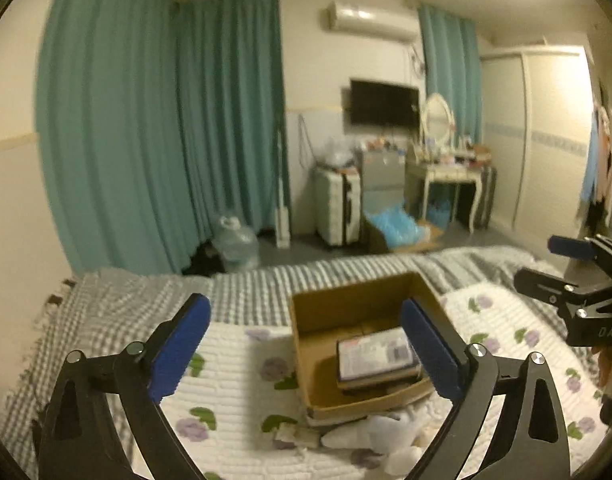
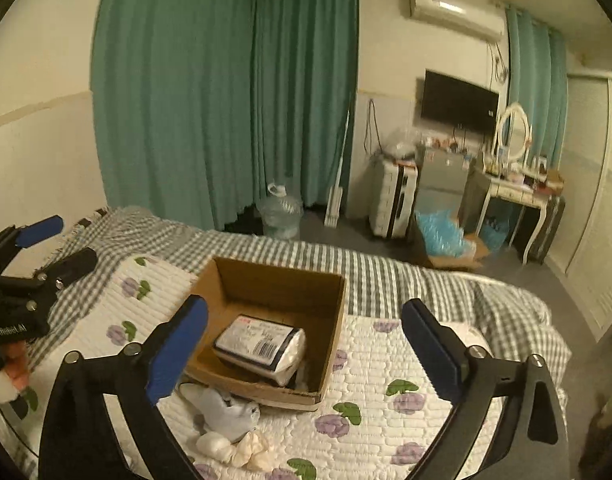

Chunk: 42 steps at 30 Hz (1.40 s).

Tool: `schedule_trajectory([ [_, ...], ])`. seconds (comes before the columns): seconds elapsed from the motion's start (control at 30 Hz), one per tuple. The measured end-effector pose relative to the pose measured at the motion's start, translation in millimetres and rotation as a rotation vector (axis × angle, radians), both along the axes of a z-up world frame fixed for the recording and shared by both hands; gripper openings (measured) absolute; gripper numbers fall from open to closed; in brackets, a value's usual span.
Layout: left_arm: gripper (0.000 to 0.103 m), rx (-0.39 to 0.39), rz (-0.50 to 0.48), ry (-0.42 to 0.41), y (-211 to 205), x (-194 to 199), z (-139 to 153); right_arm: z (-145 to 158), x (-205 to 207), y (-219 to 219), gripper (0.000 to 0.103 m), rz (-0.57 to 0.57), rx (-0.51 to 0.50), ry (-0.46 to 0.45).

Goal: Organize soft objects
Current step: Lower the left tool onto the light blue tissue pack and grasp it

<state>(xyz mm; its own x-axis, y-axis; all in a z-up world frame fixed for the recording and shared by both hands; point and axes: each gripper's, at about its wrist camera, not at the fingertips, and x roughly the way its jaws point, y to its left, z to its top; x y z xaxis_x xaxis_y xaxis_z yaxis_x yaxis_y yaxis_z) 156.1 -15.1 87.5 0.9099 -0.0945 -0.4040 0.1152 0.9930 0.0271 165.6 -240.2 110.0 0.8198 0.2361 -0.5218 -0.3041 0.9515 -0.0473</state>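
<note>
One wrapped pack (image 2: 261,346) lies in the box (image 2: 330,320) on the bed (image 2: 386,280) — soft, light, likely slick in its plastic. Just outside the box's near wall sits a loose heap of socks (image 2: 229,424), limp and easy to crush; judging by the look, a pinch at a bundle's thick middle would hold best. Both grippers hang above the quilt (image 2: 386,364) with nothing between them: left gripper (image 1: 306,348) fingers spread wide, right gripper (image 2: 306,346) fingers equally wide — neither touching anything.
</note>
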Motion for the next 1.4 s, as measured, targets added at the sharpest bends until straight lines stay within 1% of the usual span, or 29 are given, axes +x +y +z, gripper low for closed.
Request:
schedule_trajectory([
  [0.07, 0.098, -0.026, 0.016, -0.032, 12.3, -21.5, 5.9, 6.0, -15.9, 2.2, 0.101, 0.019, 0.009, -0.010],
  [0.13, 0.098, -0.050, 0.021, -0.032, 21.5, -37.1, 5.8, 5.8, -27.9, 3.6, 0.101, 0.034, 0.020, -0.005],
  [0.27, 0.098, -0.029, 0.096, 0.016, 34.0, -57.2, -8.8, -16.5, -51.8, 8.6, 0.101, 0.064, 0.012, 0.039],
  [0.37, 0.098, -0.029, 0.130, 0.067, 41.3, -68.3, -31.2, -48.8, -65.5, 15.3, 0.101, 0.078, -0.001, 0.095],
  [0.4, 0.098, -0.032, 0.129, 0.084, 42.2, -71.1, -38.2, -63.5, -68.2, 17.7, 0.101, 0.078, -0.004, 0.117],
  [0.47, 0.098, -0.041, 0.158, 0.126, 45.4, -77.7, -59.2, -95.7, -69.2, 20.4, 0.101, 0.074, -0.005, 0.184],
  [0.53, 0.098, -0.049, 0.176, 0.190, 44.9, -81.5, -83.0, -127.6, -71.4, 19.1, 0.101, 0.073, -0.005, 0.249],
  [0.57, 0.098, -0.047, 0.174, 0.223, 46.0, -85.7, -94.8, -138.3, -70.2, 18.1, 0.101, 0.070, -0.009, 0.270],
  [0.6, 0.098, -0.038, 0.172, 0.256, 42.0, -88.0, -106.3, -154.1, -70.3, 19.7, 0.101, 0.066, -0.037, 0.307],
  [0.67, 0.098, -0.020, 0.193, 0.312, 36.7, -91.7, -132.1, -167.2, -72.3, 19.9, 0.101, 0.061, -0.063, 0.333],
  [0.77, 0.098, -0.026, 0.189, 0.409, 31.6, -96.9, -168.1, -170.0, -70.0, 17.3, 0.101, 0.051, -0.053, 0.335],
  [0.83, 0.098, -0.039, 0.209, 0.448, 31.9, -101.4, -184.7, -173.4, -68.0, 16.8, 0.101, 0.043, -0.059, 0.342],
  [0.93, 0.097, -0.091, 0.178, 0.505, 31.2, -106.8, -202.5, -182.9, -66.6, 21.2, 0.101, 0.039, -0.091, 0.363],
  [1.03, 0.096, -0.114, 0.149, 0.547, 28.5, -110.6, -217.8, -182.6, -68.3, 25.3, 0.101, 0.051, -0.104, 0.358],
  [1.07, 0.096, -0.114, 0.139, 0.562, 27.4, -110.3, -222.9, -182.1, -68.9, 26.4, 0.101, 0.052, -0.108, 0.354],
  [1.17, 0.096, -0.096, 0.149, 0.628, 27.3, -104.3, -243.3, -183.1, -71.3, 30.1, 0.101, 0.058, -0.127, 0.345],
  [1.2, 0.087, -0.087, 0.156, 0.641, 28.4, -102.2, -247.8, -183.7, -72.1, 31.5, 0.101, 0.062, -0.135, 0.342],
  [1.27, 0.075, -0.075, 0.161, 0.655, 27.6, -98.4, -253.7, -184.8, -73.2, 33.9, 0.101, 0.067, -0.147, 0.339],
  [1.33, 0.075, -0.093, 0.148, 0.662, 28.9, -98.2, -253.4, -185.3, -73.8, 36.0, 0.101, 0.072, -0.157, 0.335],
  [1.4, 0.074, -0.090, 0.145, 0.653, 28.4, -99.5, -251.4, -185.2, -75.0, 37.8, 0.101, 0.081, -0.163, 0.331],
])
